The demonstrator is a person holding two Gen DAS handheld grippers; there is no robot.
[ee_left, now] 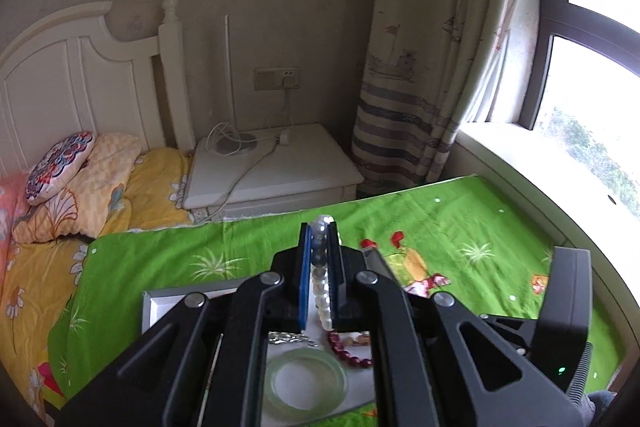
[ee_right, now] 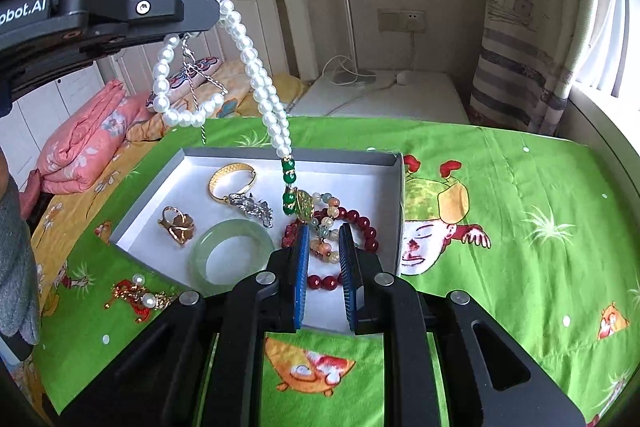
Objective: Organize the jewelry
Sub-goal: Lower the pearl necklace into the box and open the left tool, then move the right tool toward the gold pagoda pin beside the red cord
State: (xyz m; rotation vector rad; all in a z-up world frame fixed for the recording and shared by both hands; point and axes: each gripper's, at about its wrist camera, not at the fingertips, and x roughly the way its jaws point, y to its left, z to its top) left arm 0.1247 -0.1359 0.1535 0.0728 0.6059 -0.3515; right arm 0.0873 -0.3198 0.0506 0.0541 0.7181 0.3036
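My left gripper (ee_left: 320,227) is shut on a white pearl necklace (ee_left: 322,283). In the right wrist view that gripper (ee_right: 214,13) holds the pearl necklace (ee_right: 256,75) high over a white jewelry box (ee_right: 360,171), its green-bead pendant (ee_right: 294,195) dangling into the box. The box holds a gold bangle (ee_right: 232,181), a silver brooch (ee_right: 252,207), a gold ring (ee_right: 176,225), a jade bangle (ee_right: 230,255), a red bead bracelet (ee_right: 360,227) and a pastel bead bracelet (ee_right: 326,227). My right gripper (ee_right: 326,231) is open, low over the bracelets. A gold and pearl ornament (ee_right: 138,297) lies on the cloth left of the box.
The box sits on a green cartoon-print cloth (ee_right: 500,227) over a table. A bed with pillows (ee_left: 80,179) lies to the left. A white nightstand (ee_left: 276,167) with cables stands behind, and a curtain (ee_left: 432,67) and window (ee_left: 592,107) are to the right.
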